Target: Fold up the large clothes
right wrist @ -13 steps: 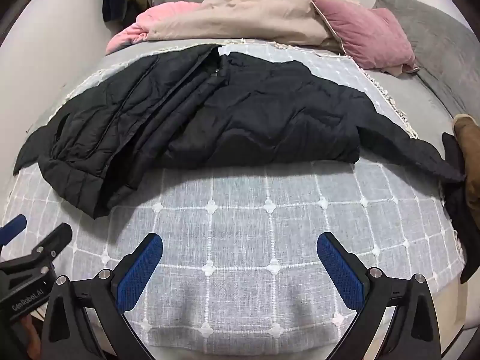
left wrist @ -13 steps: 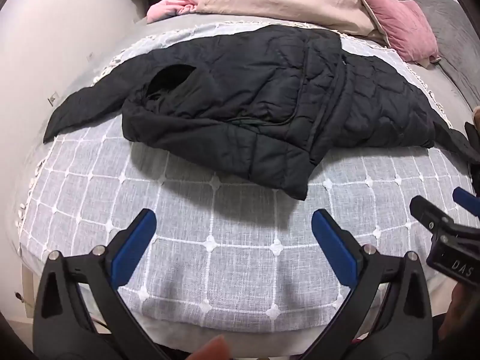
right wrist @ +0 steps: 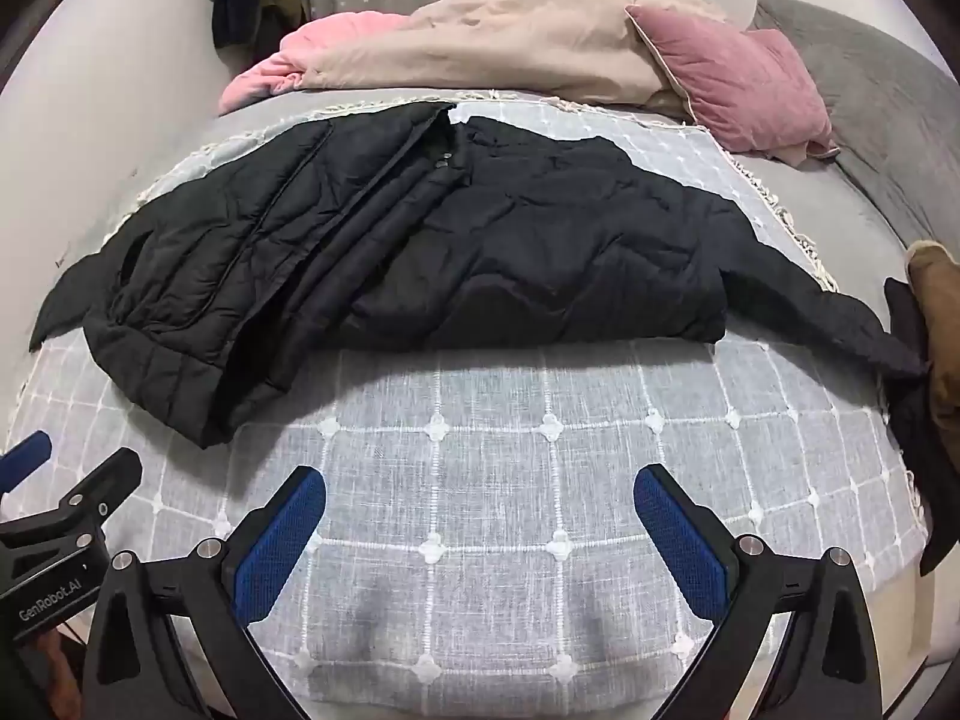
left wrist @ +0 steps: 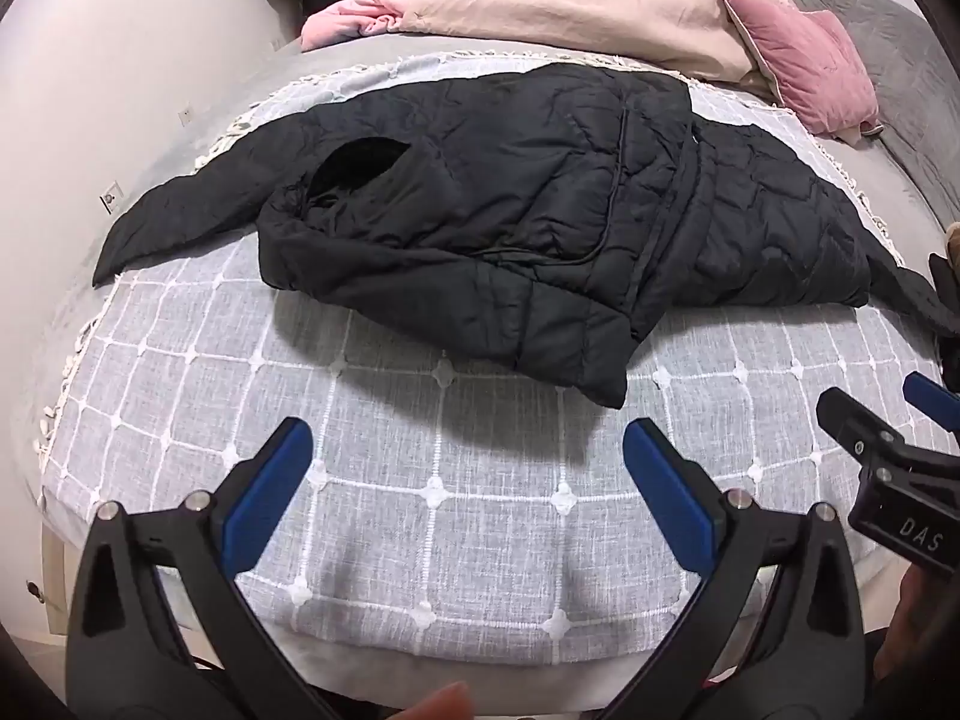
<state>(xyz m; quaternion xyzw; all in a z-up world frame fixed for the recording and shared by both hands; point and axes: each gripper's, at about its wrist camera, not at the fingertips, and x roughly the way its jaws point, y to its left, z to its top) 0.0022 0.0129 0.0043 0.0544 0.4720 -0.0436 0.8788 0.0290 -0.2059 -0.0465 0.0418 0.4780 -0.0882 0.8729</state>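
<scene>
Two hand-held grippers hover side by side over the near edge of a bed. The left gripper [left wrist: 468, 468], its blue-padded jaws spread wide with nothing between them, points down at the grey throw with a white grid pattern [left wrist: 420, 480] that covers the mattress. The right gripper [right wrist: 480, 516], jaws equally wide and empty, hangs just beside it above the same cloth; each tool's tip shows at the edge of the other's wrist view.

Beyond the grippers, in the middle of the throw, lies a black quilted puffer jacket [left wrist: 540, 222], spread crosswise and partly folded over itself, one front panel doubled across the body. One sleeve [left wrist: 180, 216] trails out to the bed's left edge; the other sleeve [right wrist: 840, 318] reaches toward the right edge, near a brown and black garment [right wrist: 936, 324] lying there.

At the far end of the bed a beige and pink duvet [right wrist: 480, 42] is bunched up, with a pink cushion [right wrist: 738, 78] and a grey pillow [right wrist: 870, 78] beside it.
</scene>
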